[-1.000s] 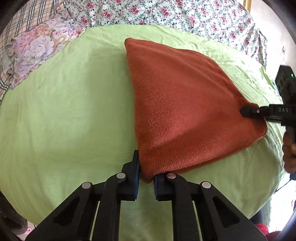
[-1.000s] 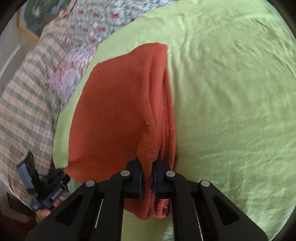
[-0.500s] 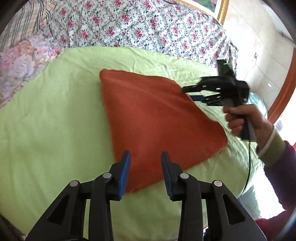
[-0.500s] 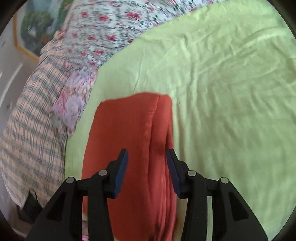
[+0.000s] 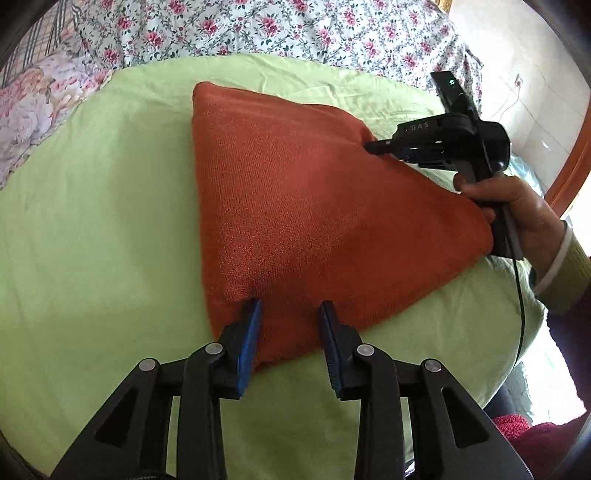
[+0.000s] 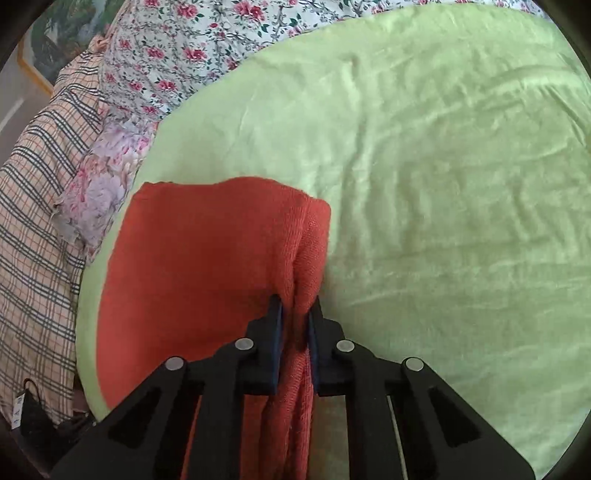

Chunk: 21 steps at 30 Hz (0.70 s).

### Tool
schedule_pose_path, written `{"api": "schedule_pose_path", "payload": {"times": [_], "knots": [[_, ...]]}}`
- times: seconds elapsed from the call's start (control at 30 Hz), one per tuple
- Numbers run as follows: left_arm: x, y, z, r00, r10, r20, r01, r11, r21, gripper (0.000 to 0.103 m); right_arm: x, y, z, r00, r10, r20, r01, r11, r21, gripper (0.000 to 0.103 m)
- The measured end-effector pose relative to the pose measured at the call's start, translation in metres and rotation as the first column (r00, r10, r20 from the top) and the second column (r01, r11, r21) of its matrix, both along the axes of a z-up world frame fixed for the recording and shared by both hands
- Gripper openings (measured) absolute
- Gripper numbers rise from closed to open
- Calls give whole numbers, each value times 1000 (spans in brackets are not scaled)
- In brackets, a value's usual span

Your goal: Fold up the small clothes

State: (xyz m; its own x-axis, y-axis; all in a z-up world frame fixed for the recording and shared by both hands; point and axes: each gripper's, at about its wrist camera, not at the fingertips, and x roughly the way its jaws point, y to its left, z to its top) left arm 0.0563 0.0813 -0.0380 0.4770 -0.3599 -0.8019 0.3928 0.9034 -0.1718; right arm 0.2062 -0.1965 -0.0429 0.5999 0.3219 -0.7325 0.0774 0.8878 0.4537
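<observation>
The left gripper (image 5: 290,314) has let go: a second ago it pinched the near corner of the rust-orange knit (image 5: 314,206), now its jaws stand wide over that corner at six o'clock. The right gripper (image 6: 295,314), which had opened and lifted off half a second back, is clamped again on the folded edge, farther up the right-hand side at two o'clock.

Orange knit (image 5: 314,206) on green-sheeted bed (image 5: 92,221)

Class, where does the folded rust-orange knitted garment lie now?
The rust-orange knitted garment lies on the light green sheet, below the floral bedding.
</observation>
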Motion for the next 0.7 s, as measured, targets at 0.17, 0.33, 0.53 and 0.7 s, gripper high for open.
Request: {"api": "schedule_pose_path", "payload": {"times": [0.17, 0.33, 0.53, 0.7], "knots": [[-3, 3, 0, 1000, 12, 0, -12, 1000, -10, 33, -21, -6, 21, 999, -50, 13, 50, 999, -17, 24], [2, 2, 0, 1000, 17, -5, -17, 1000, -22, 34, -73, 9, 55, 994, 1, 106, -5, 1000, 31, 26], [-1, 5, 0, 1000, 18, -14, -19, 999, -41, 34, -103, 38, 22, 996, 84, -16, -85, 994, -69, 25], [0, 5, 2, 1000, 22, -22, -23, 999, -42, 35, -111, 24, -1, 999, 20, -41, -23, 997, -72, 34]]}}
